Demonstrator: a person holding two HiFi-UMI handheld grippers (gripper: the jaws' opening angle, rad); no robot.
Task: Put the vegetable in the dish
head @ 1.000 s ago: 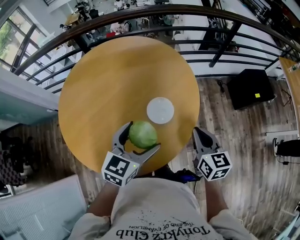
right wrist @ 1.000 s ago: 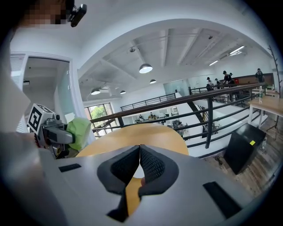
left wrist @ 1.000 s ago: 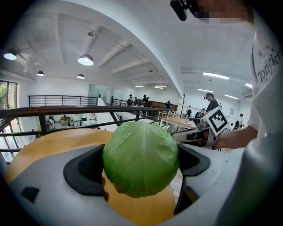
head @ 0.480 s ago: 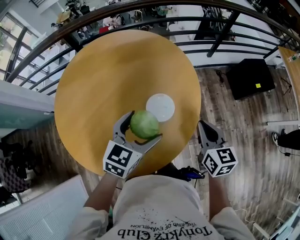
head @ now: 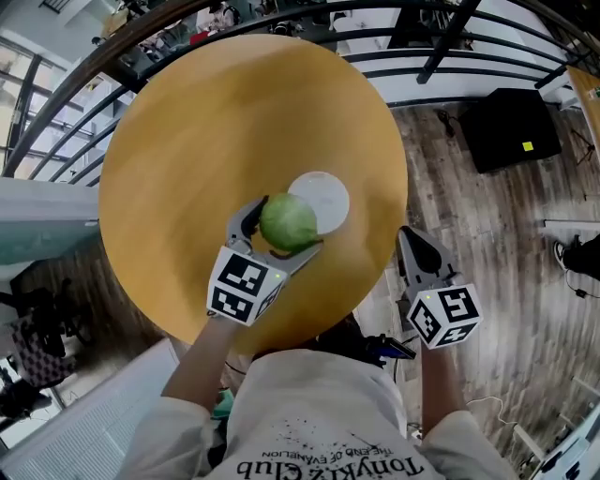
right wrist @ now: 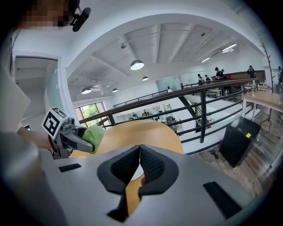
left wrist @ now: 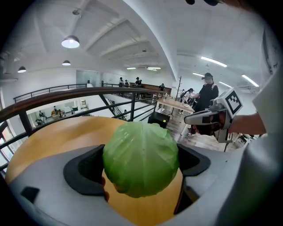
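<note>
A round green cabbage is held above the round wooden table, with my left gripper shut on it. It hangs at the near-left edge of the small white dish and hides part of it. In the left gripper view the cabbage fills the space between the two dark jaws. My right gripper stays off the table's right edge over the floor, jaws closed together with nothing between them. The right gripper view also catches the cabbage in the left gripper at the far left.
A curved black railing runs round the far side of the table. A black box stands on the wooden floor at the right. The person's torso is at the bottom of the head view.
My left gripper has carried the cabbage forward and slightly right, so that it now overlaps the dish's near-left edge. The right gripper has hardly moved.
</note>
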